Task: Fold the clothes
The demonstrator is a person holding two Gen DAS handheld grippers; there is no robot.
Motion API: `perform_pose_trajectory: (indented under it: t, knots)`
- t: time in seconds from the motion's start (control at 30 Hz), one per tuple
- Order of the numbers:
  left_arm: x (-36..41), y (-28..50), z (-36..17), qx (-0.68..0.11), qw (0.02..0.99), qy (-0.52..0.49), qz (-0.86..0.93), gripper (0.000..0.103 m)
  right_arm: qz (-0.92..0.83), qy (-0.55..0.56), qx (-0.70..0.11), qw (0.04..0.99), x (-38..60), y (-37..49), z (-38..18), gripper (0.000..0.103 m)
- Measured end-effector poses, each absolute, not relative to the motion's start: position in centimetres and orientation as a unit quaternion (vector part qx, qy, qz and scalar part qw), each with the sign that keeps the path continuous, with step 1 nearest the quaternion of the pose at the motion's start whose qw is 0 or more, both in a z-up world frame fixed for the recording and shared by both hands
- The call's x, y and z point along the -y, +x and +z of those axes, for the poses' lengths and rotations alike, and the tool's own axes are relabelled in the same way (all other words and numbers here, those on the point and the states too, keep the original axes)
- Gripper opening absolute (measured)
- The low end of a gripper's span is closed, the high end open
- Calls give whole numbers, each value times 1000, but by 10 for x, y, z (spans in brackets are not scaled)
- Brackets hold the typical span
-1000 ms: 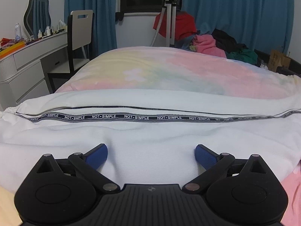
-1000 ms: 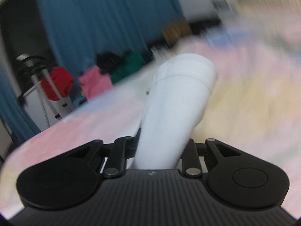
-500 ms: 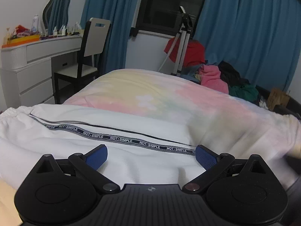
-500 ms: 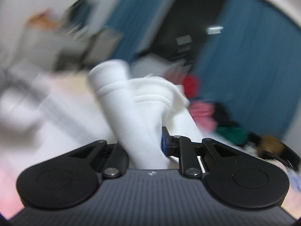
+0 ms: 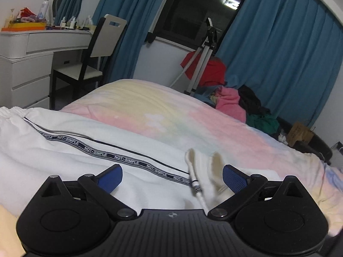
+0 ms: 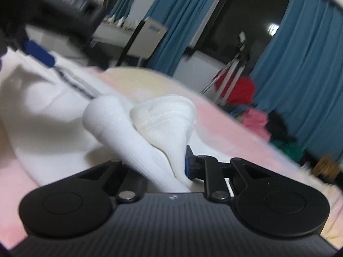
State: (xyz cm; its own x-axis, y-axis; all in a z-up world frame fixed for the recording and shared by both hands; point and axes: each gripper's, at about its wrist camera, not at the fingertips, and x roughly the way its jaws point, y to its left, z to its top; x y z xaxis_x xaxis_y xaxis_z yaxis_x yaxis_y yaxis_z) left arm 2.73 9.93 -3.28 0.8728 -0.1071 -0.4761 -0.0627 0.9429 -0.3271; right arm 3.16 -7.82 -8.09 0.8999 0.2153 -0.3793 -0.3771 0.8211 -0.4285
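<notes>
White trousers point(image 5: 64, 150) with a black "NOT-SIMPLE" side stripe point(image 5: 120, 158) lie across the pastel bed cover point(image 5: 171, 115). My left gripper point(image 5: 172, 177) is open just above them, with a folded-over cuff end point(image 5: 205, 171) and a white drawstring tip point(image 5: 196, 187) by its right finger. My right gripper point(image 6: 165, 162) is shut on the bunched white cuffs of the trousers point(image 6: 150, 126), held over the white cloth point(image 6: 42, 115). The left gripper's blue finger point(image 6: 39, 52) shows blurred at the upper left of the right wrist view.
A white dresser point(image 5: 32, 64) and a chair point(image 5: 90, 60) stand left of the bed. A tripod point(image 5: 205, 53) with a red garment and a pile of clothes point(image 5: 240, 105) are at the far side, before blue curtains point(image 5: 278, 53). A cardboard box point(image 5: 300, 132) sits at right.
My right gripper swung the held cuffs from the right across to the left, over the trousers near my left gripper. My left gripper tilted up and turned right; the cuff now appears by its right finger.
</notes>
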Motion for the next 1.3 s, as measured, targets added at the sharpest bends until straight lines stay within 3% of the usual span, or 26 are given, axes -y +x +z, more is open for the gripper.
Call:
perform_pose_trajectory:
  t: [0.17, 0.23, 0.3, 0.37, 0.57, 0.73, 0.8, 1.03, 1.2, 1.3]
  knots:
    - [-96, 21, -30, -233, 957, -168, -32, 101, 176, -271, -191, 927, 78, 32, -84, 23]
    - [-95, 19, -29, -224, 958, -170, -49, 101, 192, -242, -218, 926, 84, 31, -77, 34]
    - [-94, 18, -29, -219, 957, -177, -73, 100, 226, -184, -252, 923, 94, 29, -62, 60]
    - [-92, 19, -29, -221, 953, -178, -101, 99, 264, -121, -278, 916, 108, 21, -50, 77]
    - [-78, 37, -32, -228, 945, -157, -175, 96, 280, 72, -259, 921, 165, 18, -3, 77]
    - [-57, 67, -47, -261, 929, -116, -234, 93, 201, 224, -299, 905, 210, 48, -13, 80]
    - [-46, 78, -59, -281, 923, -94, -246, 86, 190, 251, -311, 897, 214, 57, -23, 80]
    - [-27, 93, -88, -320, 903, -57, -281, 64, 181, 219, -333, 899, 188, 83, -39, 79]
    - [-27, 90, -89, -323, 902, -50, -283, 34, 164, 167, -345, 909, 183, 86, -47, 77]
    - [-21, 80, -75, -323, 899, -54, -290, 27, 155, 138, -337, 918, 180, 87, -49, 77]
